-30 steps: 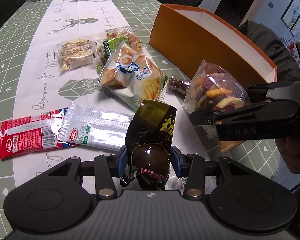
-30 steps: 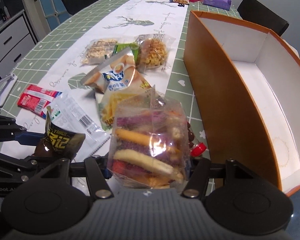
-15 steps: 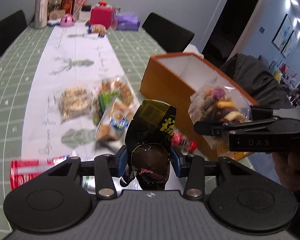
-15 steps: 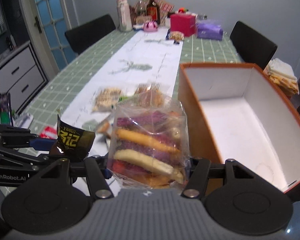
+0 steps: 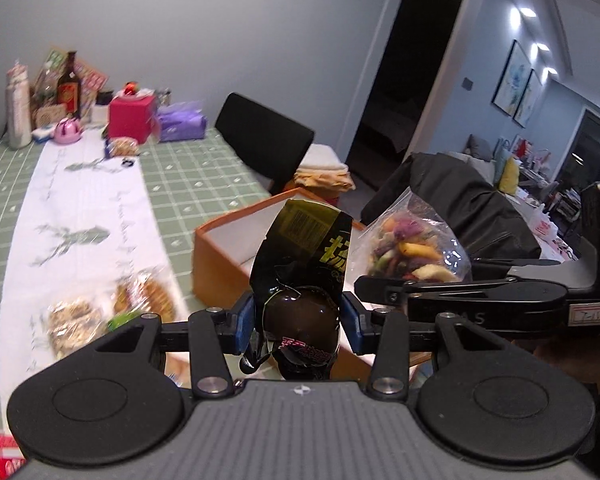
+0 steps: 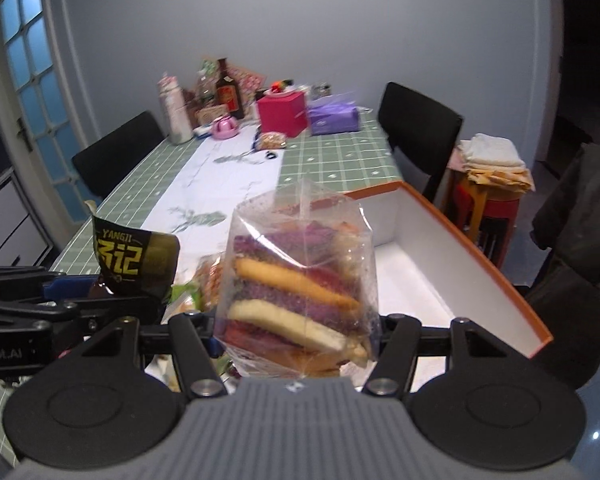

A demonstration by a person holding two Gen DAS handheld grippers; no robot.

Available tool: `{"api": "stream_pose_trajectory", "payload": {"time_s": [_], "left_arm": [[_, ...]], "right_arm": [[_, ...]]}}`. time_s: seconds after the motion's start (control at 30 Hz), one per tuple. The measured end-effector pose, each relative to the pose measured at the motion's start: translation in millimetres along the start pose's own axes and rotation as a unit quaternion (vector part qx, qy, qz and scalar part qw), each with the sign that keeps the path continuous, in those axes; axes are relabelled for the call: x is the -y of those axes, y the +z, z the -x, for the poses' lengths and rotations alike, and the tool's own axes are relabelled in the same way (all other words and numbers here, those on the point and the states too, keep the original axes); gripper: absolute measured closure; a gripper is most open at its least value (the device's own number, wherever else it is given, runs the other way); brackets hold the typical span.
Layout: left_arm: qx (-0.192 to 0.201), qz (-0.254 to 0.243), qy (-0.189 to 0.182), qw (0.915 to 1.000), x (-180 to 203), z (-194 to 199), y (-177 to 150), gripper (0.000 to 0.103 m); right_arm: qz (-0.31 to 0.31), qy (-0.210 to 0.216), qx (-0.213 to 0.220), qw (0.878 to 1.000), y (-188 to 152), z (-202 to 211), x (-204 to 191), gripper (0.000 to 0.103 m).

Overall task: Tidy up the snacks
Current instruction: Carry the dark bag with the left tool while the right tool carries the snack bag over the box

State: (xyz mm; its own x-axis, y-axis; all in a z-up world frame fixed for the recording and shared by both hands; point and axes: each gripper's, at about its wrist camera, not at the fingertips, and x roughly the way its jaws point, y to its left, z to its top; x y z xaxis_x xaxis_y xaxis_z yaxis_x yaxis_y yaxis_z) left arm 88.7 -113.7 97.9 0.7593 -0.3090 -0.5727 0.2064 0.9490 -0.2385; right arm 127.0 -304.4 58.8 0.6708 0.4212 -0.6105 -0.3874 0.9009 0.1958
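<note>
Desk [image 5: 188, 184]: long, under a green checked cloth with a white runner [image 5: 84, 216] down its middle; black chairs stand along its sides.
Box [image 6: 452, 256]: orange outside, white inside, open on top, on the near right part of the desk; nothing shows on the part of its floor that I can see.
Far end of desk: a red box [image 6: 282, 114], a purple packet [image 6: 334, 118], a dark bottle [image 6: 228, 90] and other small things, all well apart from the box.
Loose snacks [image 5: 112, 308]: a few blurred packets lying on the runner, left of the box.
Clear bag [image 6: 296, 288]: filled with purple, orange and pale strips; raised off the desk, in front of the box's near end.
Right gripper [image 6: 296, 336]: clamped on the lower part of the clear bag.
Dark packet [image 5: 304, 272]: black with yellow lettering, a round dark item in its lower half; up in the air, just left of the clear bag.
Left gripper [image 5: 300, 316]: narrow, blue pads [image 5: 244, 320] pressing either side of the dark packet.
</note>
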Motion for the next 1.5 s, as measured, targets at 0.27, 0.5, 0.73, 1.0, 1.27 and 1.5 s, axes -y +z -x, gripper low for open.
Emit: {"api": "stream_pose_trajectory", "payload": {"time_s": [0.27, 0.5, 0.73, 1.0, 1.27, 1.5], "left_arm": [[-0.003, -0.048, -0.012, 0.9988, 32, -37, 20, 0.052], [-0.037, -0.082, -0.025, 0.9957, 48, -79, 34, 0.052], [-0.074, -0.107, -0.028, 0.9911, 48, -114, 21, 0.052], [-0.127, -0.148, -0.035, 0.9802, 45, -147, 15, 0.052], [-0.179, -0.167, -0.041, 0.9688, 47, -176, 1, 0.052], [-0.205, -0.192, -0.031, 0.9593, 55, -191, -14, 0.052]], "right_arm": [[-0.038, -0.044, 0.006, 0.998, 9, -5, 41, 0.044], [-0.040, -0.061, -0.019, 0.997, 13, -29, 69, 0.044], [-0.017, -0.082, -0.061, 0.995, 3, -63, 81, 0.044], [0.013, -0.076, -0.103, 0.992, -12, -90, 91, 0.044], [0.062, -0.064, -0.143, 0.986, -31, -108, 84, 0.044], [0.102, -0.066, -0.169, 0.978, -43, -121, 73, 0.044]]}}
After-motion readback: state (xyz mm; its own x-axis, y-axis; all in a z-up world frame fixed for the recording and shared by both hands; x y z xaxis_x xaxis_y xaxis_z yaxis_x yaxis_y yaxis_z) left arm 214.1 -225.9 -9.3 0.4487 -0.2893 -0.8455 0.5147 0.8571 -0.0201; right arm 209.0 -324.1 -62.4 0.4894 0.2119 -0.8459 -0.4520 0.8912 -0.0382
